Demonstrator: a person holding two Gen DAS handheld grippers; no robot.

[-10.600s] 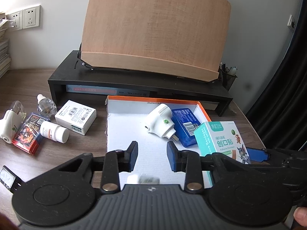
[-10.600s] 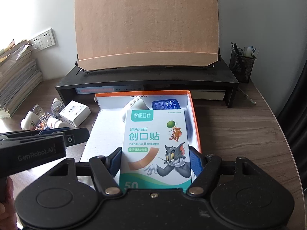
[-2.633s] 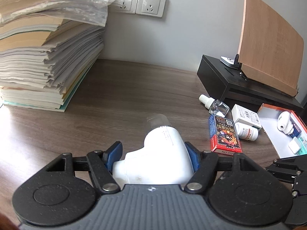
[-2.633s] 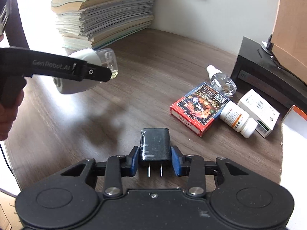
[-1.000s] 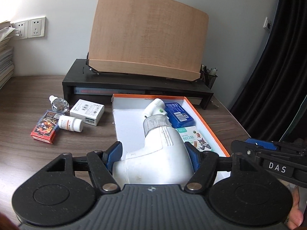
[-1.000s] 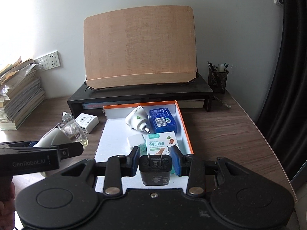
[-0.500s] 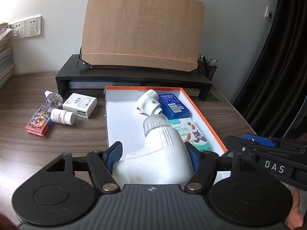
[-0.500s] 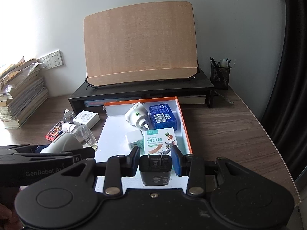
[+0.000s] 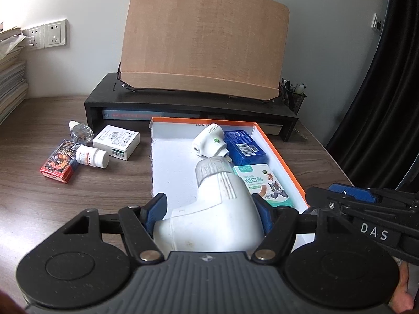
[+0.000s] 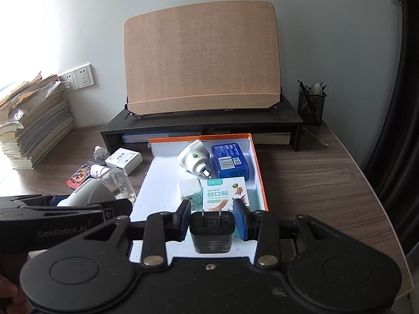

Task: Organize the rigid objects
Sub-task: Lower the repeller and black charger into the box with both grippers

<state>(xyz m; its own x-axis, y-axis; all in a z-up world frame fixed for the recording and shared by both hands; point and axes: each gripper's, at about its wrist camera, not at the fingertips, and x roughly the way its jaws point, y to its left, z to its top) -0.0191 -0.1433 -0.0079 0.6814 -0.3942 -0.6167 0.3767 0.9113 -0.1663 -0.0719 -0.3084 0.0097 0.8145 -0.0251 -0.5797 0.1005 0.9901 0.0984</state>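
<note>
Both carried items are poised over the near end of the orange-rimmed tray (image 10: 258,172), not yet set down. The left gripper (image 9: 209,209) is clamped on the white vaporizer (image 9: 214,209), its bottle end pointing at the white plug-in unit (image 9: 209,141). The right gripper (image 10: 212,221) grips the black charger (image 10: 212,231), prongs forward, above the bandage box (image 10: 225,193). Advised: lower each onto bare tray floor at the left and near end, clear of the blue box (image 10: 229,161) and small white adapter (image 10: 189,189), and release only once seated.

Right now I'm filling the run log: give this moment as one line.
left gripper: shut on diffuser | right gripper: shut on charger | both over tray | outside tray: card box, pill bottle
</note>
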